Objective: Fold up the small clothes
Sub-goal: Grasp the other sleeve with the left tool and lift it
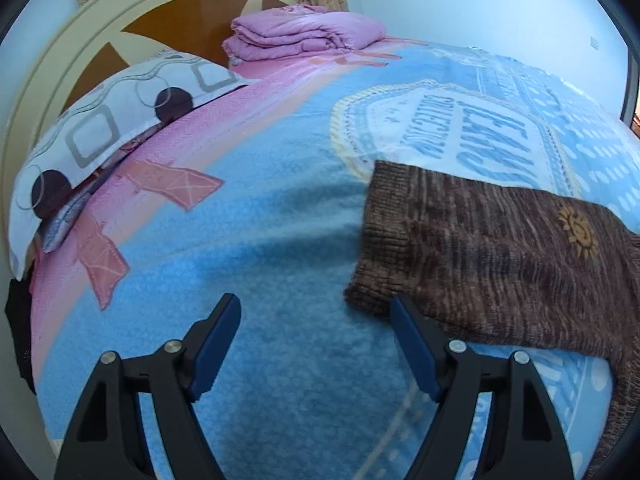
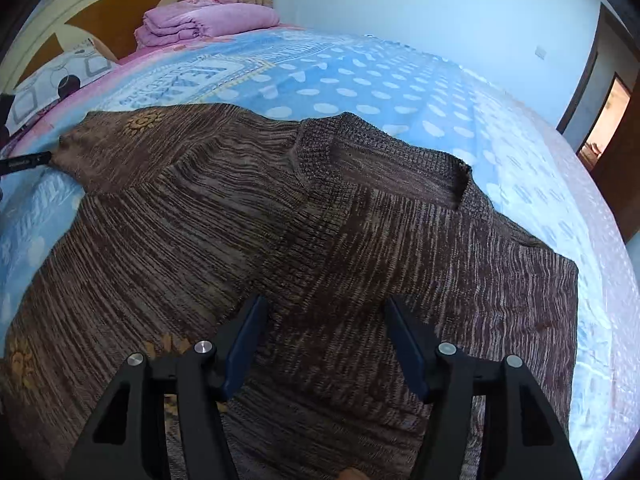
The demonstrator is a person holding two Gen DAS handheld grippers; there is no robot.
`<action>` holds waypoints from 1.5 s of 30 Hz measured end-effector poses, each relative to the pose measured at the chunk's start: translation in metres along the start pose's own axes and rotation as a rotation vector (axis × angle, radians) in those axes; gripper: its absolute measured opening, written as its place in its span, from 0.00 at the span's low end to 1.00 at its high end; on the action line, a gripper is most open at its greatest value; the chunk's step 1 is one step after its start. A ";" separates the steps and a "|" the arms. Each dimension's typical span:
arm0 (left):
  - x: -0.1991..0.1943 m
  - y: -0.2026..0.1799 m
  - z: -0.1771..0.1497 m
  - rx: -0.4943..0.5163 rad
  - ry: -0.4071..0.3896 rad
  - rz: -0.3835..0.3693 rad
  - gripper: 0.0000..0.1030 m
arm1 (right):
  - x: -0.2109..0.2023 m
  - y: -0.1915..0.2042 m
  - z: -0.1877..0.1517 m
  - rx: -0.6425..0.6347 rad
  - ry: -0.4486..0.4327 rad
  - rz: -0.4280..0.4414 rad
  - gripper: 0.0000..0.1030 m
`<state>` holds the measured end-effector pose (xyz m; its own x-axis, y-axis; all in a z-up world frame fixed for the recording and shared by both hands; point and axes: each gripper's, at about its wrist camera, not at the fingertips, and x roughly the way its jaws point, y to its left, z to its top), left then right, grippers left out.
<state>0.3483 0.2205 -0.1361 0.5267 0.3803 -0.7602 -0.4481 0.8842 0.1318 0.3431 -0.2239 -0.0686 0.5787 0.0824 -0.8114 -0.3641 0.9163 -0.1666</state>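
Observation:
A small brown knitted sweater [image 2: 320, 232] with yellow sun motifs lies spread flat on the blue bedspread [image 2: 360, 80], collar toward the far side. Its left sleeve [image 1: 500, 248] reaches into the left wrist view, cuff end toward the gripper. My left gripper [image 1: 316, 308] is open and empty, just above the bedspread, its right finger [image 1: 412, 348] beside the sleeve cuff. My right gripper [image 2: 324, 308] is open and empty, hovering over the sweater's body below the collar. The tip of the left gripper shows at the sleeve cuff in the right wrist view [image 2: 28, 162].
A folded pink quilt [image 1: 304, 32] and a patterned pillow [image 1: 104, 128] lie at the headboard [image 1: 64, 52] end of the bed. A doorway [image 2: 604, 120] is at the far right. The blue bedspread [image 1: 240, 240] spreads left of the sleeve.

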 end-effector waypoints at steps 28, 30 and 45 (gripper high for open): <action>0.028 -0.021 0.018 -0.159 0.078 -0.137 0.51 | -0.051 0.009 -0.041 -0.002 -0.090 0.079 0.67; 0.024 -0.026 0.018 -0.136 0.071 -0.169 0.22 | -0.053 0.011 -0.042 0.004 -0.092 0.083 0.67; -0.037 -0.038 0.049 -0.105 0.030 -0.288 0.10 | -0.086 -0.017 -0.053 0.064 -0.139 0.064 0.67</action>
<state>0.3809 0.1862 -0.0821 0.6224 0.1085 -0.7751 -0.3565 0.9210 -0.1574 0.2613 -0.2676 -0.0260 0.6527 0.1902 -0.7333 -0.3588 0.9301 -0.0781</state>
